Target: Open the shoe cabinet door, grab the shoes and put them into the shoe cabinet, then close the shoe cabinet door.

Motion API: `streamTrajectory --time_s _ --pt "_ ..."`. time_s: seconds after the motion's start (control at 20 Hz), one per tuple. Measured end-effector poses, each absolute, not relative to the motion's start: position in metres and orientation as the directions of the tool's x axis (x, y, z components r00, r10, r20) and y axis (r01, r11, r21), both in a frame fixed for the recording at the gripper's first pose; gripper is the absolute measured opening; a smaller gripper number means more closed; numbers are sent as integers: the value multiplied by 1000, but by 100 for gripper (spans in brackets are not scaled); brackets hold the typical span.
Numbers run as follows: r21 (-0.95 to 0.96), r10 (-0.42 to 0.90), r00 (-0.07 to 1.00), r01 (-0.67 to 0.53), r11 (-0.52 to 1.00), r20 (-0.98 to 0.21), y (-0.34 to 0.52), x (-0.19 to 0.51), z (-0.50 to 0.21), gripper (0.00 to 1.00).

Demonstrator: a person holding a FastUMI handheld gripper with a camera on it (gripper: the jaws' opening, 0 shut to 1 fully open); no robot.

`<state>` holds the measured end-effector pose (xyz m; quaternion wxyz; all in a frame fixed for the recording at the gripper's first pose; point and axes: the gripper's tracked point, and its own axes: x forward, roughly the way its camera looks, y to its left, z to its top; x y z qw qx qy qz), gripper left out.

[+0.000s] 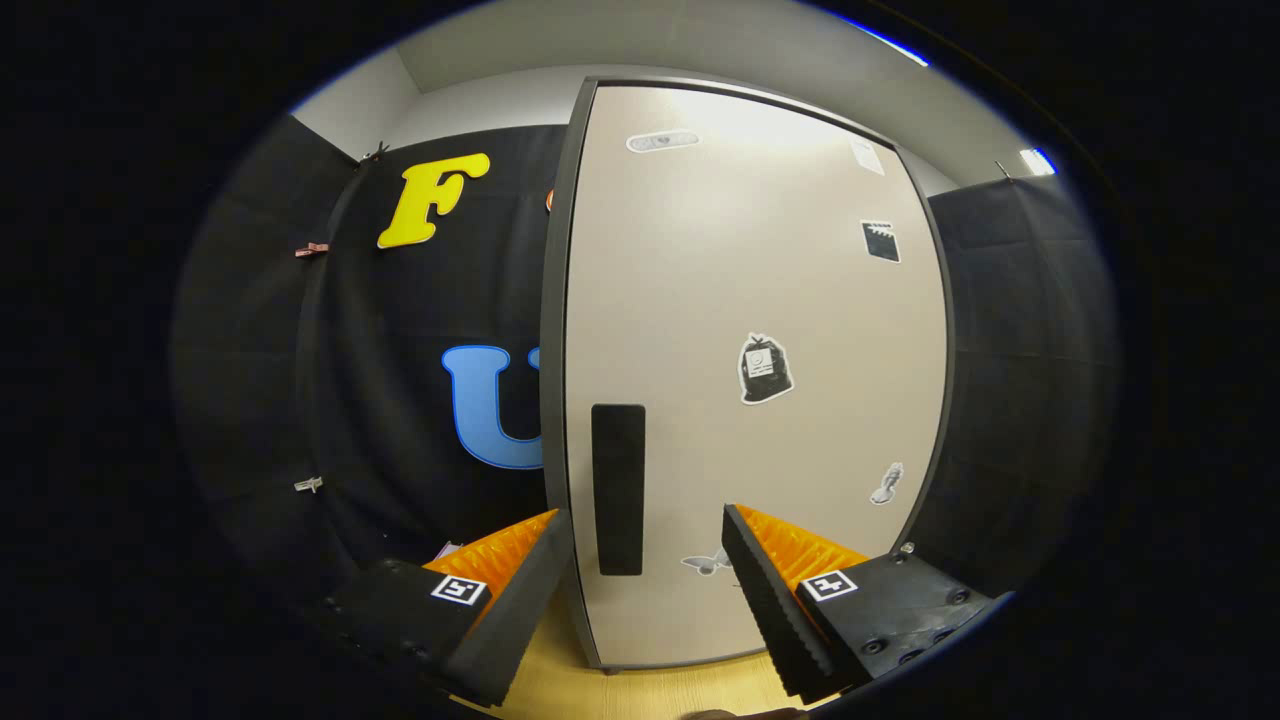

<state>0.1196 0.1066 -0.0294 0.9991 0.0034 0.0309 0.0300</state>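
Note:
The shoe cabinet point(760, 330) stands straight ahead, a tall beige box with a dark frame. Its door point(800, 420) is shut and carries several small stickers. A black vertical handle point(618, 488) sits near the door's left edge, low down. My gripper point(645, 525) is open, and the handle lies in the gap between the two fingers, a short way beyond their tips. Nothing is held. The left fingertip point(545, 545) lines up with the cabinet's left edge; the right fingertip point(745, 545) is in front of the door panel.
Black cloth walls stand to the left point(400, 400) and right point(1020, 380) of the cabinet. A light wooden floor point(640, 690) runs under the cabinet and below the fingers. Something small and pale point(447, 550) lies on the floor behind the left finger.

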Motion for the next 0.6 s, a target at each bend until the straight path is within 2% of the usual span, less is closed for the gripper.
streamTrajectory --time_s 0.35,0.5,0.55,0.6 --pt "8 39 996 -38 999 -82 110 154 -40 97" --pt "11 31 996 -30 999 -87 109 159 -44 89" --pt "8 28 996 -27 1000 -84 110 161 -44 78" --pt "5 33 996 -33 999 -81 111 161 -43 73"
